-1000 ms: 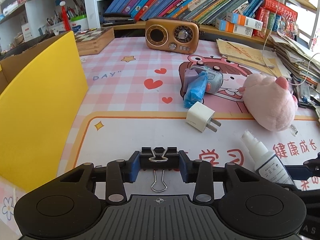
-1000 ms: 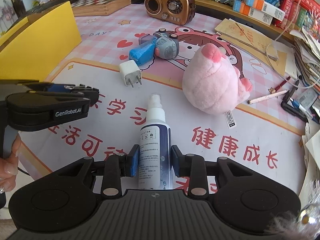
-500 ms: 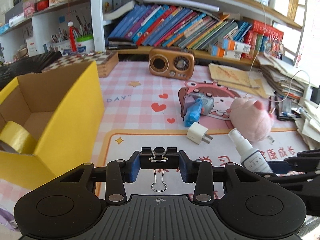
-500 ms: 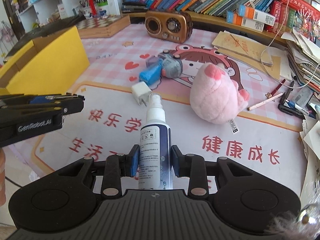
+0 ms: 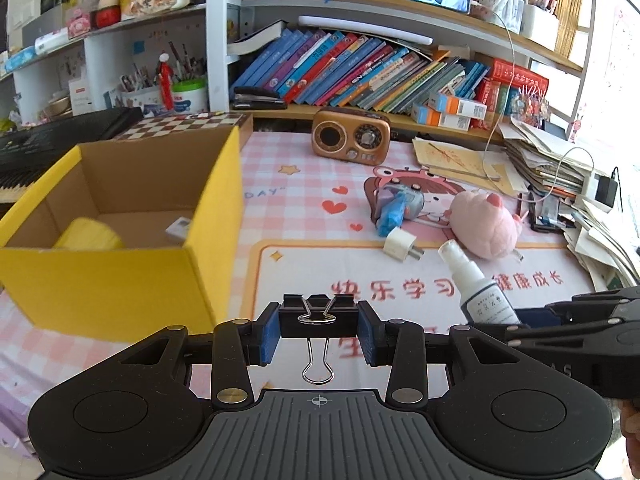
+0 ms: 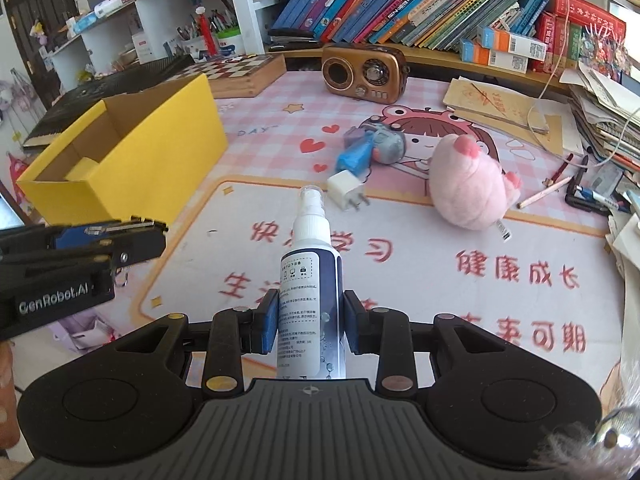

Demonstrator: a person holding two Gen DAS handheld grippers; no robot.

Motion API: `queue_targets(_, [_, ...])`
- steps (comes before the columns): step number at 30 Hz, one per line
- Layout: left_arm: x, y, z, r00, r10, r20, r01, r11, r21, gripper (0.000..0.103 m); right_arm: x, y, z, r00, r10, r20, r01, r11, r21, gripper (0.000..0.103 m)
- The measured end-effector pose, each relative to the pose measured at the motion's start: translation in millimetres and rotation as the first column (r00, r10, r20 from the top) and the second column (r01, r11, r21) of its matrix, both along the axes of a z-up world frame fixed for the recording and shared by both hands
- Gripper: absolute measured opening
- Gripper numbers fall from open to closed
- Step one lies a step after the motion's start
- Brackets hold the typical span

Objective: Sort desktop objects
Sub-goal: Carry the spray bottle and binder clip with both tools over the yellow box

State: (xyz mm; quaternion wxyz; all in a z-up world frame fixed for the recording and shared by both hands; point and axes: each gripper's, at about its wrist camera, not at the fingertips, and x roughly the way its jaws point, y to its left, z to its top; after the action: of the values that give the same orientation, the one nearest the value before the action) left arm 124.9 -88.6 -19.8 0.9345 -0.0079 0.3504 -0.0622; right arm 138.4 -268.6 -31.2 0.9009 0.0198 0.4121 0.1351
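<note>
A cluttered tabletop (image 5: 304,200) covered by a pink checked mat with cartoon prints, seen from two handheld grippers held side by side above it. The left gripper (image 5: 318,330) is clamped on a black binder clip (image 5: 318,316), its blue pads pressing the clip's two ends, with one wire handle hanging down below it. The right gripper (image 6: 309,328) is closed around a white spray bottle (image 6: 310,280) with a dark blue label, gripped at the lower body, the nozzle pointing away from the camera and lifted clear of the mat.

To the left stands an open yellow cardboard box (image 5: 120,280). Inside it lie a yellow tape roll (image 5: 90,236) and a small pale item that is too blurred to identify.

Loose on the mat, well apart from the box, are a white plug adapter (image 6: 344,194), just beyond it a blue and grey toy gun (image 6: 372,150), and to their right a pink plush pig (image 6: 466,188). A brown retro radio (image 5: 351,140) sits at the back edge, below a shelf of leaning books (image 5: 360,72). Stacked papers and pencils crowd the right side
</note>
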Motion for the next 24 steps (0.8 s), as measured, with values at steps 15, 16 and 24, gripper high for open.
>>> queue_targets(15, [-56.5,63.3,12.2,0.999,0.014,0.029,-0.014,1.0,-0.01,0.038,-57.3,69.4,12.5,1.0,0.012,0.023,-0.012,1.0,0.001,0.03])
queue_targets(16, [-59.9,67.5,12.7,0.999,0.014,0.03,-0.014,1.0,-0.011,0.038,-61.0,74.2,12.8,1.0,0.012,0.023,-0.012,1.0,0.0,0.03])
queue_targets(24, [-83.5,96.7,16.0,0.999,0.017,0.041,-0.016,1.0,-0.019,0.038,-84.9,105.8,14.9,0.999,0.018,0.026,-0.018,1.0,-0.003,0.03])
